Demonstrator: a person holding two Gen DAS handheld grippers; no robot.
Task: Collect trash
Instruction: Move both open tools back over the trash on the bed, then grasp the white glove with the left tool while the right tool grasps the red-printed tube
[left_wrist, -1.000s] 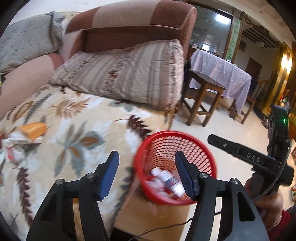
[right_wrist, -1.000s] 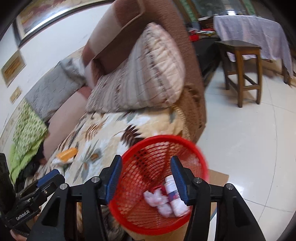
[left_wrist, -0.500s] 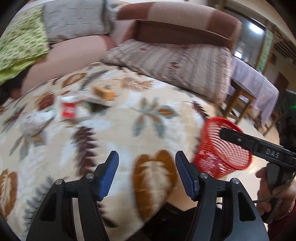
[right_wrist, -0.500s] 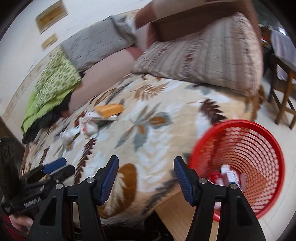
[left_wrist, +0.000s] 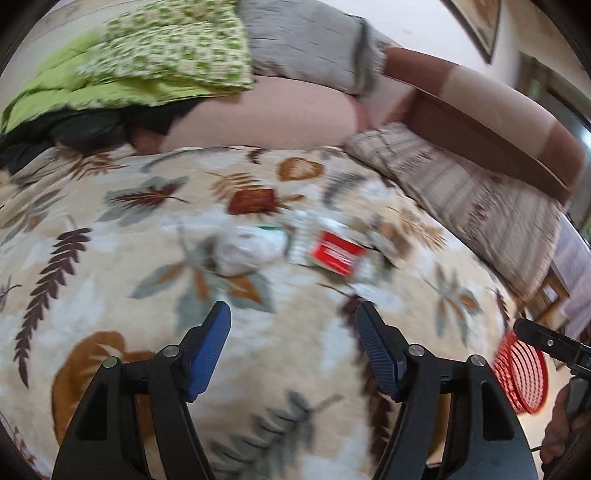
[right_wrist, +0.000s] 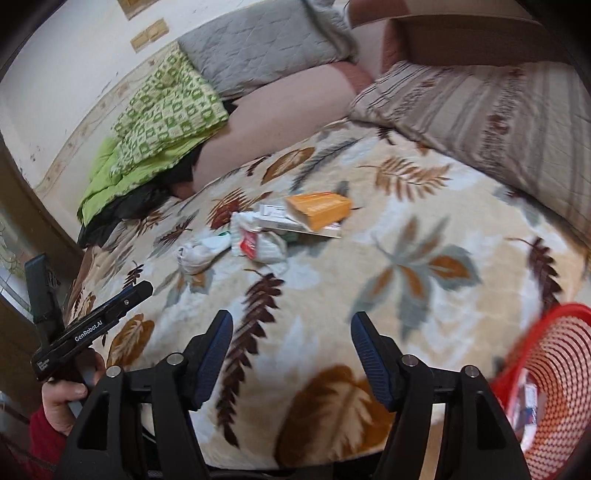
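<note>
- The left gripper (left_wrist: 293, 345) has its blue-padded jaws spread wide with nothing between them, hanging over the leaf-print blanket (left_wrist: 110, 258).
- The right gripper (right_wrist: 291, 349) is likewise wide open and empty, over the same blanket, with the left tool visible low at its left side.
- The trash lies in one loose cluster ahead of both grippers, toward the back cushions. From the left wrist view it sits straight ahead and slightly right; from the right wrist view it sits ahead and to the left.
- My judgement is that the left gripper is the nearer one, since the cluster looks larger and more central in its view.
- Counted in the right wrist view: one orange box (right_wrist: 319, 208), one flat pale carton (right_wrist: 291, 223) under it, one crumpled red-and-white wrapper (right_wrist: 258, 245), and one white crumpled wad (right_wrist: 195, 254). Blur may hide smaller scraps.
- The orange box's long axis runs roughly left-right across the right view, with the open end toward the wrapper.
- In the left view the red-and-white wrapper (left_wrist: 338, 253) and white wad (left_wrist: 247, 247) lie side by side, touching or nearly so.
- One red mesh basket (right_wrist: 554, 369) stands off the blanket's edge, on the right gripper's side, with some items already inside.
</note>
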